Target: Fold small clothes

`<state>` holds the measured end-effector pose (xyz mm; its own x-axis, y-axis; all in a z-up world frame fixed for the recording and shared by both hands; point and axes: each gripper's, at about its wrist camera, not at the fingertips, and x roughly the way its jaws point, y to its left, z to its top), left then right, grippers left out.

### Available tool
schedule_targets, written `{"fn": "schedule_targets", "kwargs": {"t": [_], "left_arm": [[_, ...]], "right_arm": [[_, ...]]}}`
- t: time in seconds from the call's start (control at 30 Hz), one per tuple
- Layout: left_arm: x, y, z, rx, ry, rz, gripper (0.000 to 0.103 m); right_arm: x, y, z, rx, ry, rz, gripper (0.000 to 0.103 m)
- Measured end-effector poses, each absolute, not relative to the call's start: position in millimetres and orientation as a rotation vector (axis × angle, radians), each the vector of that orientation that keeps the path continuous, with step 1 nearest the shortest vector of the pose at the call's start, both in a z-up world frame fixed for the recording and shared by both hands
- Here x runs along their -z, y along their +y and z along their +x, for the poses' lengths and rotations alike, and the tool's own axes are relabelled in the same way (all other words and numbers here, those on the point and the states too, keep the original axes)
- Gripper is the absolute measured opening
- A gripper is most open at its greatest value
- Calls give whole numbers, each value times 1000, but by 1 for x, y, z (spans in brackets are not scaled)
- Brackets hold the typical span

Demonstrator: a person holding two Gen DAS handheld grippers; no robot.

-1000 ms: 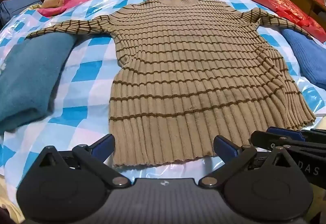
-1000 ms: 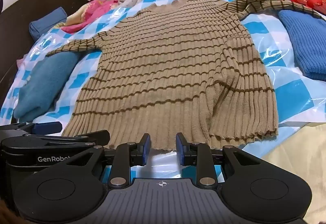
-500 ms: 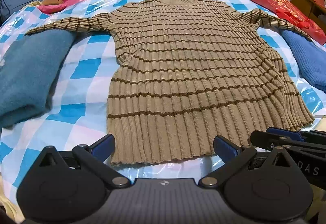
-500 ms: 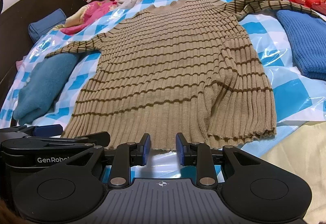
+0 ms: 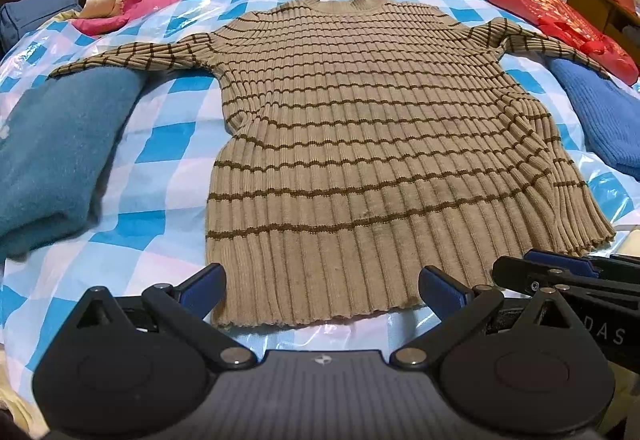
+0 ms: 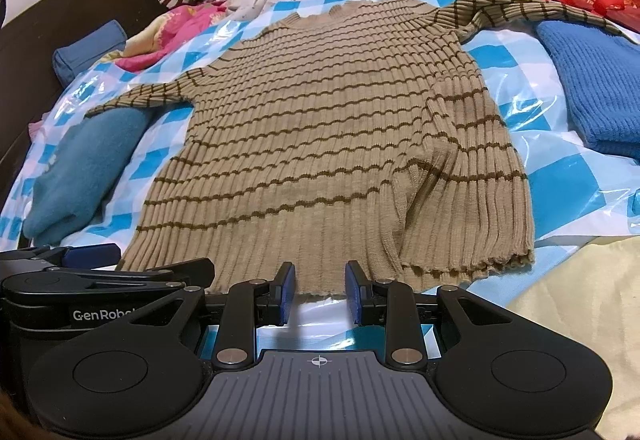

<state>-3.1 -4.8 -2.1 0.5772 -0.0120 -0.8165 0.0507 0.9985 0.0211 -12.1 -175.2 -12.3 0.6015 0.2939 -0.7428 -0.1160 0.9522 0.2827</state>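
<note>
The striped sweater (image 5: 360,144) lies flat, sleeves spread, ready for folding, with the left gripper (image 5: 322,290) wide and the right gripper (image 6: 318,286) narrow but empty, both seemingly just off its near hem.

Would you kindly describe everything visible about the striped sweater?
The sweater is tan ribbed knit with thin brown stripes and a short collar. It lies flat and unfolded on the checked sheet, sleeves spread; one sleeve overlaps the teal garment, the other the blue knit. A fold bulges near its hem. Neither claw touches it.
</note>
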Motion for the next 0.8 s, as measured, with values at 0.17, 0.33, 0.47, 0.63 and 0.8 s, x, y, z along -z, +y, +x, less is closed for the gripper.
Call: {"fn": "schedule_targets", "kwargs": {"t": [0.17, 0.33, 0.47, 0.63, 0.8], "left_arm": [[1, -7, -4, 38, 947, 51, 103], [0, -8, -4, 41, 941, 54, 103], [0, -9, -4, 42, 939, 55, 103], [-1, -10, -4, 42, 938, 56, 103], [-1, -10, -4, 41, 937, 56, 103]], "right_arm": [[12, -176, -13, -233, 891, 212, 27], [10, -176, -14, -228, 885, 212, 27], [10, -177, -14, -226, 883, 211, 27], [10, -177, -14, -226, 882, 210, 27], [10, -177, -14, -226, 882, 209, 27]]}}
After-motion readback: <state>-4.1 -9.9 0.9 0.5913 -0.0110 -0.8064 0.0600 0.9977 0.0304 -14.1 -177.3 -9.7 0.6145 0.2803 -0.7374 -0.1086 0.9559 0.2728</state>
